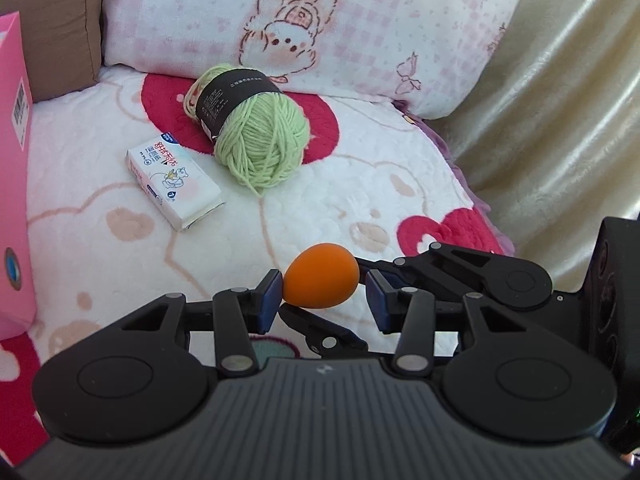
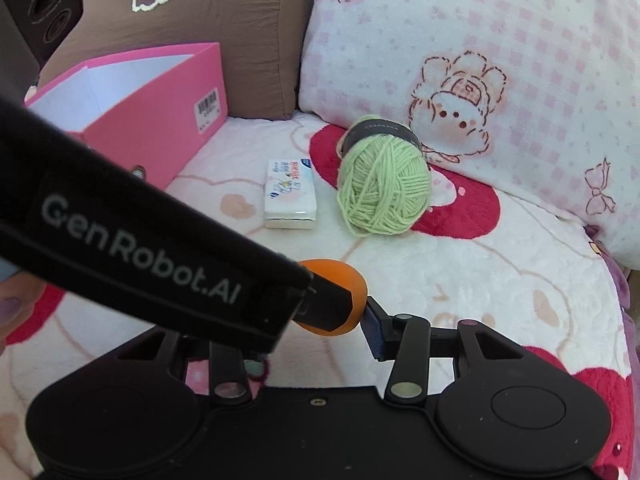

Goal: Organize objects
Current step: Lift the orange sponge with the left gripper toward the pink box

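An orange egg-shaped sponge (image 1: 322,276) sits between the blue pads of my left gripper (image 1: 326,298). The left pad presses on its side and the right pad stands a sliver off it. My right gripper (image 2: 316,322) comes in from the right. Its black fingers (image 1: 320,326) lie under and behind the egg (image 2: 352,284). In the right wrist view its right pad (image 2: 372,322) touches the egg. The left gripper's body hides its other finger, so I cannot tell whether it grips. A green yarn ball (image 1: 260,140) and a tissue pack (image 1: 174,180) lie beyond.
An open pink box (image 2: 160,120) stands at the left on the bear-print blanket (image 1: 320,208). A pink check pillow (image 1: 360,20) and a brown cushion (image 2: 220,20) line the back. Shiny cream fabric (image 1: 560,120) drops off at the right. A hand (image 2: 12,304) shows at the left edge.
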The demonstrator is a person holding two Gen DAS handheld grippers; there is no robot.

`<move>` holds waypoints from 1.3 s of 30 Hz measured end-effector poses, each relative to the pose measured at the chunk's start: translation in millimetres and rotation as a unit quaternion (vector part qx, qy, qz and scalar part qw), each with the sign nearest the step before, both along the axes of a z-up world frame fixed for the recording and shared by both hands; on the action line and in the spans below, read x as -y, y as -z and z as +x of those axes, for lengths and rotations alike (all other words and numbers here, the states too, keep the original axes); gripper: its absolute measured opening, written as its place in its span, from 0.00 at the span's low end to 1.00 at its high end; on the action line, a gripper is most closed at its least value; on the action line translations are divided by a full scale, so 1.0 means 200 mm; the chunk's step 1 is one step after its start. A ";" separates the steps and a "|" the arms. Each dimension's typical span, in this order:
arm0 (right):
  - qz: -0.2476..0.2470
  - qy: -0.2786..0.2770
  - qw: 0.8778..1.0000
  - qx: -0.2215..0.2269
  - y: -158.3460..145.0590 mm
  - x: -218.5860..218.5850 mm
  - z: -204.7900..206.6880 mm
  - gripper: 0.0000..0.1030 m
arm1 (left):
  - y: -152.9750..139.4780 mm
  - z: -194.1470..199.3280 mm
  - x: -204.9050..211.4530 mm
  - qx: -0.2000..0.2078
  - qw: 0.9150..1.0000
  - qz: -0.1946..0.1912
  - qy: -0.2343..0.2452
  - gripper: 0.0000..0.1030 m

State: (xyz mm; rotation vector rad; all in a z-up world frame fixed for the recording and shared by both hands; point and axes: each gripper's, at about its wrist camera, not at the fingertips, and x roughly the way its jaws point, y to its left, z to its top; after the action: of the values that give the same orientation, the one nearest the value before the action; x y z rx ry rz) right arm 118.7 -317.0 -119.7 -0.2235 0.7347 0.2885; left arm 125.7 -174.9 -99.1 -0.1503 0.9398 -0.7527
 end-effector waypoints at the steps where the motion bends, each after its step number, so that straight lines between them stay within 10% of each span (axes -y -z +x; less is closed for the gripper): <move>1: 0.004 -0.005 1.000 0.002 -0.02 -0.01 -0.02 0.54 | -0.02 -0.01 -0.01 -0.003 1.000 0.003 0.006 0.42; 16: 0.032 -0.048 0.998 0.016 -0.29 -0.22 -0.21 0.54 | -0.32 -0.11 -0.33 -0.039 0.999 -0.012 -0.012 0.42; 39: 0.037 -0.102 0.994 -0.013 -0.65 -0.60 -0.35 0.50 | -0.69 -0.35 -0.68 0.011 0.998 0.044 -0.042 0.42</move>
State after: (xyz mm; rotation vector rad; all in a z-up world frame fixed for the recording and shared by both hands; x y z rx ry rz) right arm 49.4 -197.7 10.2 -0.2246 0.7270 0.5142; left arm 55.6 -38.0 38.8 -0.1036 0.9387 -0.6321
